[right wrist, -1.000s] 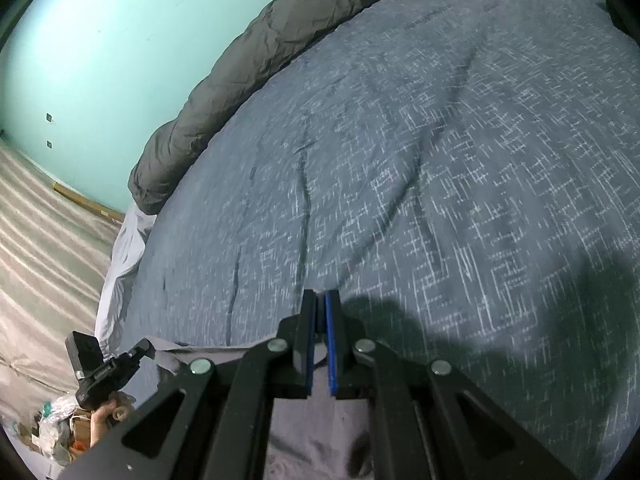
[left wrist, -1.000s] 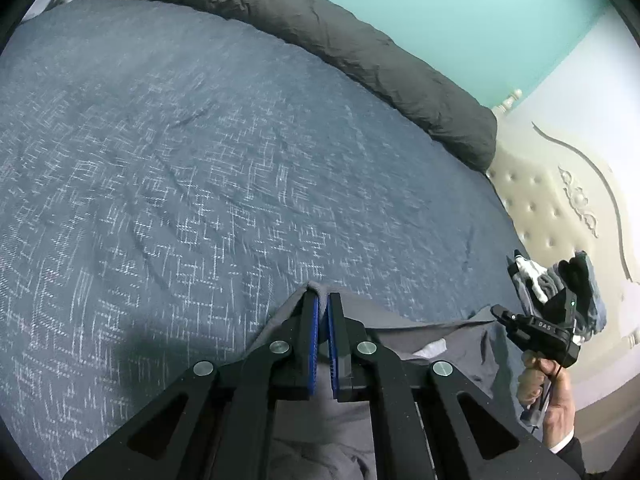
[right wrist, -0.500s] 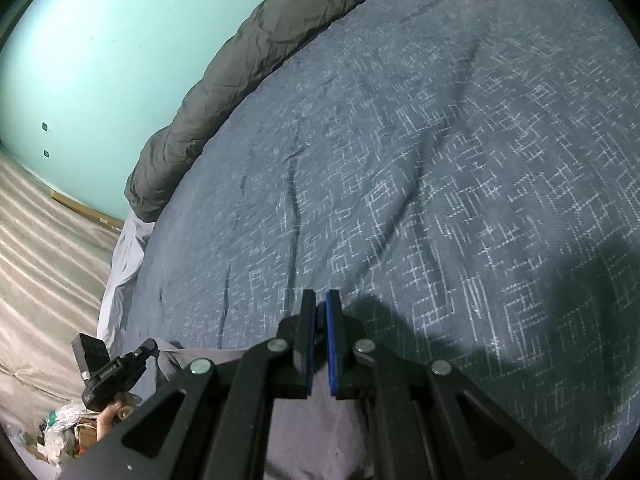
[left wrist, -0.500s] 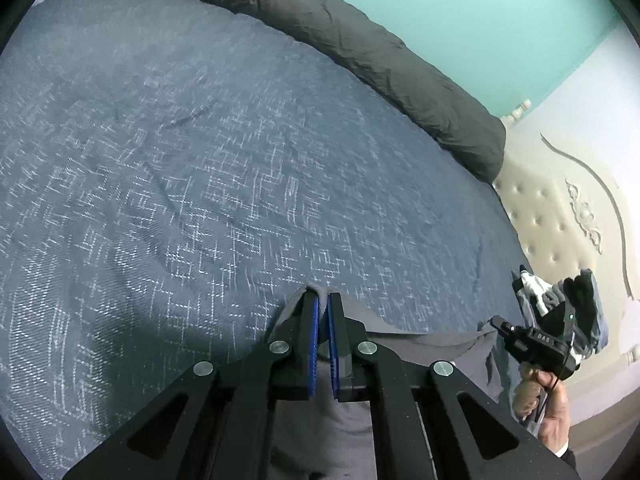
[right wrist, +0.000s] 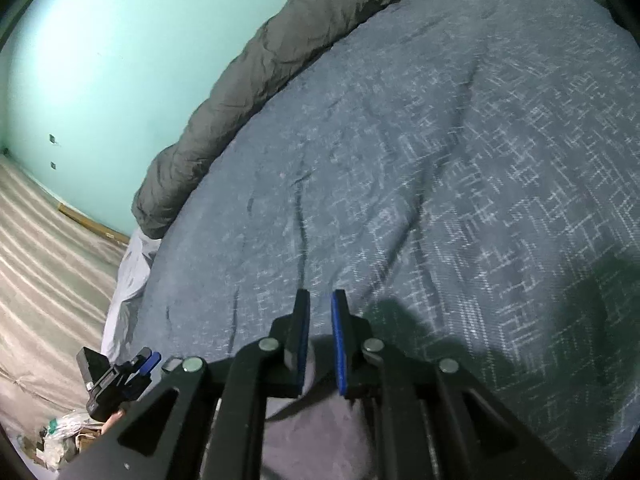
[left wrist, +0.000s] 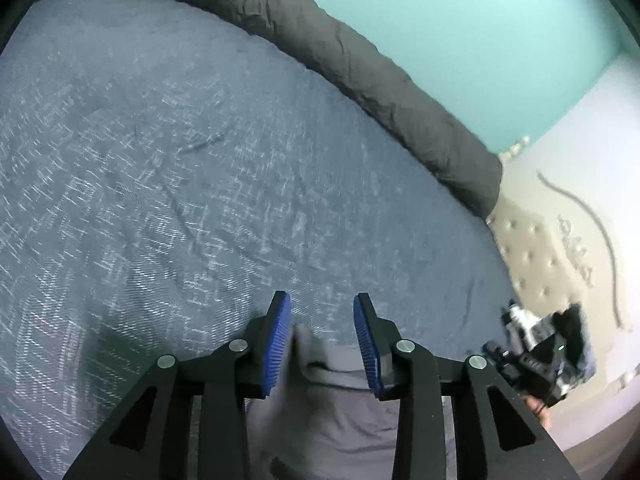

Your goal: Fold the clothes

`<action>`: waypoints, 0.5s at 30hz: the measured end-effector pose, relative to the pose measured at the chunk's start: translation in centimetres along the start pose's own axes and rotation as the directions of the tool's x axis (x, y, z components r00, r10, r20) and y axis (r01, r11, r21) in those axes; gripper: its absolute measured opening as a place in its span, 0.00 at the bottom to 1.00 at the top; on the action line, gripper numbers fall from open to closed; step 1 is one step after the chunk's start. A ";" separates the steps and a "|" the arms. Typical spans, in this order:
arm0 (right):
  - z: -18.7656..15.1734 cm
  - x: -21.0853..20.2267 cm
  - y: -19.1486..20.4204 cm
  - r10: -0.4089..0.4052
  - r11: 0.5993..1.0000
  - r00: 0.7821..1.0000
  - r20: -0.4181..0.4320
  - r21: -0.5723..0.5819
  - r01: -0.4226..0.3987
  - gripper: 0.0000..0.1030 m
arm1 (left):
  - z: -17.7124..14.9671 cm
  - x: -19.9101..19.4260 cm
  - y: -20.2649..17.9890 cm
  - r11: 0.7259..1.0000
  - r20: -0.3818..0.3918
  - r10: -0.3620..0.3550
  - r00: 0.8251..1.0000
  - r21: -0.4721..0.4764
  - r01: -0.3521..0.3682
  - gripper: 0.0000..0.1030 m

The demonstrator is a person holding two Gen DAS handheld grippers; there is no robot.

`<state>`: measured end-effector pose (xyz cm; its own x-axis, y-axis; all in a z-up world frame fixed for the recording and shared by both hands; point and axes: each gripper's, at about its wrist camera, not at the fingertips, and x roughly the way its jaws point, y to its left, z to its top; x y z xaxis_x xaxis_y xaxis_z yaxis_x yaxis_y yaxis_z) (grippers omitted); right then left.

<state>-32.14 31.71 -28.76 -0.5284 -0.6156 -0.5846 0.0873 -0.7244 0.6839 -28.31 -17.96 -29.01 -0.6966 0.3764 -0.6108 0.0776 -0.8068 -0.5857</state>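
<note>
Grey garment let go on the bed

The garment (left wrist: 344, 408) lies on the bed (left wrist: 200, 200); the left gripper (left wrist: 322, 340), clamped before, has just opened around its edge, and the right gripper (right wrist: 320, 336) has parted slightly, pads off the cloth.

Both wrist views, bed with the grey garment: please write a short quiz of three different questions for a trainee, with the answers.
1. True or false: the left gripper is clamped on the grey garment.
2. What lies along the far edge of the bed, against the turquoise wall?
A. a rolled dark grey duvet
B. a row of white pillows
C. a wooden board
3. Fill in: the garment lies on a blue-grey ____ with a pale crosshatch pattern.

Key
1. False. Its jaws have just been opening and the pads stand apart; the cloth edge lies slack between them.
2. A, the duvet.
3. bedspread.
</note>
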 end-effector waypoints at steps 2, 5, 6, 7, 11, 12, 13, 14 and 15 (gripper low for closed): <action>-0.1 0.0 -0.1 -0.025 1.000 1.000 -0.006 -0.003 0.025 0.10 | -0.2 0.1 0.1 0.999 -0.016 0.040 0.999 0.022 -0.040 0.35; -0.5 -0.3 0.0 -0.069 0.997 0.998 -0.016 -0.031 0.068 0.10 | -0.5 -0.3 0.1 0.997 -0.026 0.065 0.998 0.048 -0.063 0.35; -0.6 -0.4 0.0 -0.076 0.996 0.997 -0.018 -0.038 0.075 0.10 | -0.7 -0.5 0.1 0.995 -0.028 0.079 0.996 0.066 -0.077 0.35; -0.9 -0.6 0.0 -0.084 0.996 0.996 -0.020 -0.042 0.083 0.10 | -0.9 -0.9 0.1 0.993 -0.029 0.092 0.995 0.081 -0.090 0.35; -1.7 -1.2 0.1 -0.134 0.988 0.990 -0.041 -0.089 0.130 0.10 | -1.9 -2.0 0.4 0.988 -0.045 0.117 0.992 0.103 -0.112 0.35; -1.9 -1.3 0.3 -0.155 0.983 0.987 -0.045 -0.111 0.149 0.10 | -2.1 -2.2 0.3 0.986 -0.049 0.128 0.991 0.115 -0.121 0.35; -2.0 -1.2 0.5 -0.177 0.977 0.983 -0.051 -0.133 0.169 0.10 | -2.4 -2.3 0.1 0.983 -0.054 0.138 0.989 0.129 -0.130 0.35; -2.2 -1.2 0.7 -0.197 0.970 0.979 -0.057 -0.154 0.187 0.10 | -2.7 -2.3 -0.1 0.979 -0.064 0.149 0.987 0.147 -0.139 0.35; -2.3 -1.1 0.9 -0.201 0.968 0.977 -0.067 -0.169 0.188 0.10 | -3.1 -2.1 -0.4 0.975 -0.075 0.160 0.984 0.168 -0.146 0.35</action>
<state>-29.53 31.05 -28.52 -0.4777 -0.4766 -0.7380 0.1282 -0.8689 0.4782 -24.65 -17.05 -29.10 -0.6197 0.2754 -0.7349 0.0575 -0.9179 -0.3925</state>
